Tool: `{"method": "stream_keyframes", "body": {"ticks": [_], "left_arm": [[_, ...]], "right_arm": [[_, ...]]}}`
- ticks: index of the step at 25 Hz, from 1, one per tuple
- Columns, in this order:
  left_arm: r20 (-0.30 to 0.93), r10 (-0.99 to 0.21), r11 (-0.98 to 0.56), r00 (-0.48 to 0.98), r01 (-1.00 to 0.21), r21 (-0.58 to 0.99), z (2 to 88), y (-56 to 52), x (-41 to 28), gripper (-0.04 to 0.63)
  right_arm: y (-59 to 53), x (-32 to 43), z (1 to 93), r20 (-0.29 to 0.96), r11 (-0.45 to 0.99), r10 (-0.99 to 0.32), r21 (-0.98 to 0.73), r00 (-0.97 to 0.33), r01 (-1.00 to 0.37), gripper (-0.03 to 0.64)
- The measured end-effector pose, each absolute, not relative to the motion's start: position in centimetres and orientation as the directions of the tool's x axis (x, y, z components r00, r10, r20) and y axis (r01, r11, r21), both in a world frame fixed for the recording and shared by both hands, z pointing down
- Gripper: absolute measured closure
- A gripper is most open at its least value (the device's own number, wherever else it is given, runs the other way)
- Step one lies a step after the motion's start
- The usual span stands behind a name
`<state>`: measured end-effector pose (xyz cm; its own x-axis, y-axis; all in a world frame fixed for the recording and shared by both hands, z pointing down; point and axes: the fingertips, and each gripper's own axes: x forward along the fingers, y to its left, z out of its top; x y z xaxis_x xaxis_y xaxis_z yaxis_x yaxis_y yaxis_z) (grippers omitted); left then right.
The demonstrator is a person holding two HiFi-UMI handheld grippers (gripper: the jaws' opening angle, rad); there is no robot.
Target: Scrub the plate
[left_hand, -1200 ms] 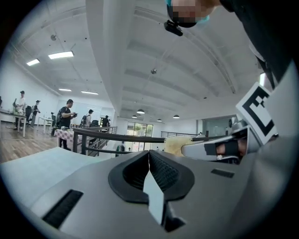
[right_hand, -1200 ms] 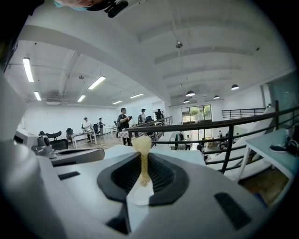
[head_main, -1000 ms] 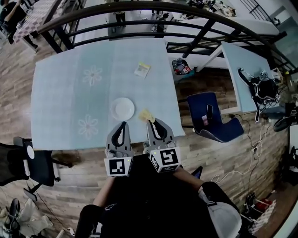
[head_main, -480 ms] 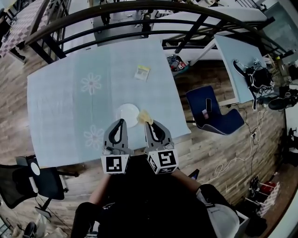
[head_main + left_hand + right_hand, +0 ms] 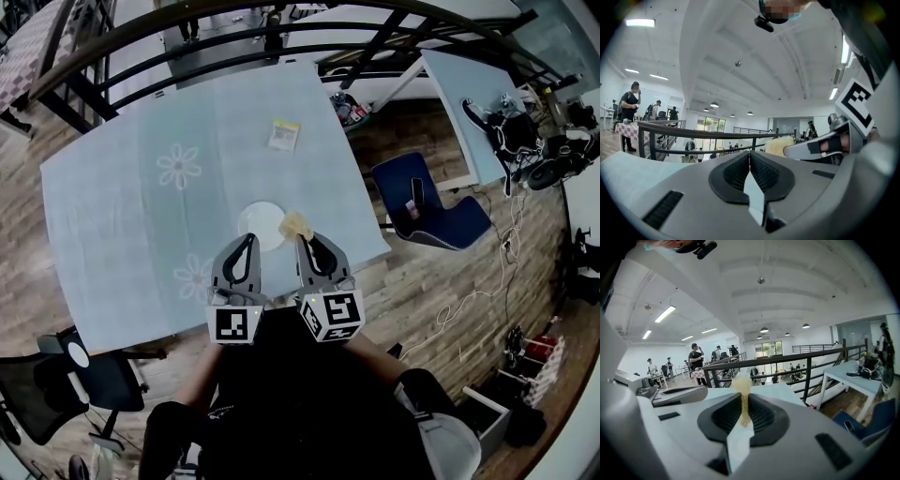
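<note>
Pinching a yellow sponge (image 5: pixel 295 224) tight in the right gripper (image 5: pixel 302 236), just beside the white plate (image 5: pixel 258 223). Holding the left gripper (image 5: pixel 246 240) with jaws pressed together, empty.

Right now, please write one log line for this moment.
left gripper: shut, empty | right gripper: shut on yellow sponge | white plate: on table, not held | sponge: by plate's right edge

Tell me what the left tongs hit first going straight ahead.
Likely the white plate, just past the shut left tongs; though their own view looks level toward the railing, so they might pass over it.
</note>
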<state>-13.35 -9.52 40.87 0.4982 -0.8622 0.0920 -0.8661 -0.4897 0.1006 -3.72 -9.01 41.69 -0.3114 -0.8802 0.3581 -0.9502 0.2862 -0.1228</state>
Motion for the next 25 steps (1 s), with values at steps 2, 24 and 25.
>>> {"method": "stream_keyframes", "body": {"ticks": [2, 24, 25], "left_arm": [[0.108, -0.856, -0.494, 0.506, -0.861, 0.120, 41.6, -9.6, -13.5, 0.581], [0.179, -0.867, -0.447, 0.464, -0.885, 0.129, 47.1, -12.0, -13.9, 0.581], [0.179, -0.870, -0.443, 0.459, -0.888, 0.126, 47.2, -12.0, -14.1, 0.581]], "right_arm": [[-9.3, -3.7, 42.1, 0.368, 0.267, -0.881, -0.131, -0.297, -0.955, 0.569], [-13.7, -5.1, 54.1, 0.574, 0.248, -0.736, -0.265, -0.359, -0.932, 0.569], [-13.7, -5.4, 54.7, 0.588, 0.248, -0.722, -0.272, -0.365, -0.930, 0.569]]}}
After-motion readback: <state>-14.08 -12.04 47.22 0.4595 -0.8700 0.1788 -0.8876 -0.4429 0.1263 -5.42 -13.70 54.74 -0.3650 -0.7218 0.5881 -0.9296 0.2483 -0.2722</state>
